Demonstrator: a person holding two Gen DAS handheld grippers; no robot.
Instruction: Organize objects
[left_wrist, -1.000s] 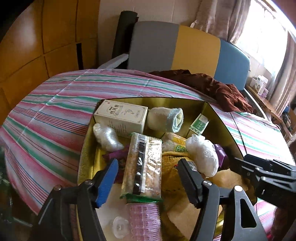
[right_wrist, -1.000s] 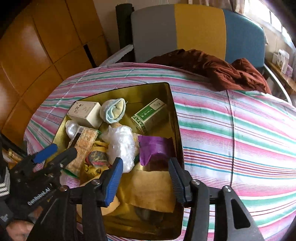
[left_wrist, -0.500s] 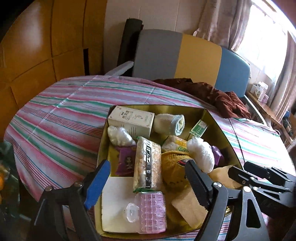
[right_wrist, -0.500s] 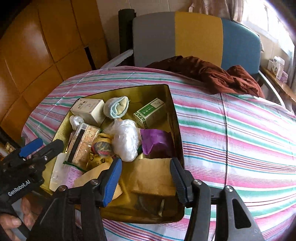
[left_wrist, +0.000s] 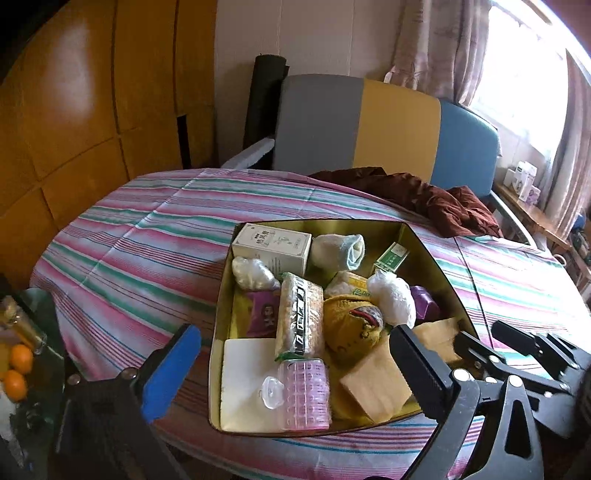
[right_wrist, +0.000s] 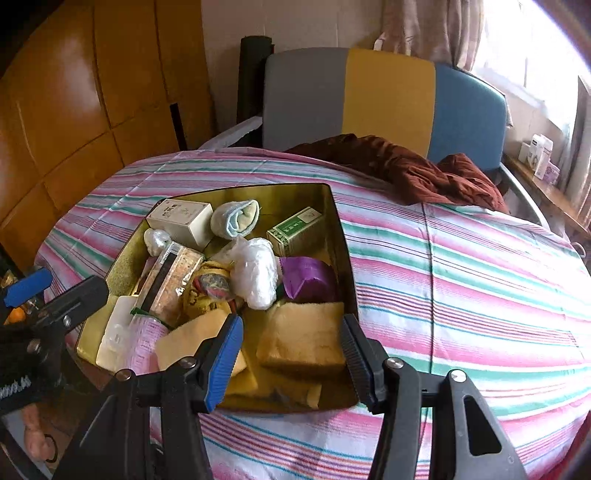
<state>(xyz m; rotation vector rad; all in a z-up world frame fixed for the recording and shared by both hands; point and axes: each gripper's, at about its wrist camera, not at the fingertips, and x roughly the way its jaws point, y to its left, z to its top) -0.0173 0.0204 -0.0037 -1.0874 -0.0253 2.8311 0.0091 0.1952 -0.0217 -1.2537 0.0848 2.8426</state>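
A gold tin box (left_wrist: 439, 273) (right_wrist: 338, 229) sits on the striped tablecloth, filled with small items: a white carton (left_wrist: 271, 245) (right_wrist: 181, 219), a rolled towel (left_wrist: 341, 249) (right_wrist: 234, 219), a green packet (left_wrist: 392, 256) (right_wrist: 295, 230), a cracker pack (left_wrist: 299, 317) (right_wrist: 171, 282), white plastic wads (left_wrist: 393, 302) (right_wrist: 256, 275), a purple pouch (right_wrist: 308, 278), a pink roller (left_wrist: 304, 393) and tan sponges (right_wrist: 301, 338). My left gripper (left_wrist: 291, 373) is open and empty above the box's near edge. My right gripper (right_wrist: 290, 360) is open and empty over the near sponges.
A crumpled brown cloth (left_wrist: 424, 201) (right_wrist: 410, 171) lies at the table's far side before a grey, yellow and blue chair (left_wrist: 384, 129). Oranges (left_wrist: 16, 369) sit low at the left. Wooden cabinets (left_wrist: 74, 110) stand on the left.
Both grippers have pulled back and up from the box, so it looks smaller and farther. Both stay open and empty. The items in the box have not moved.
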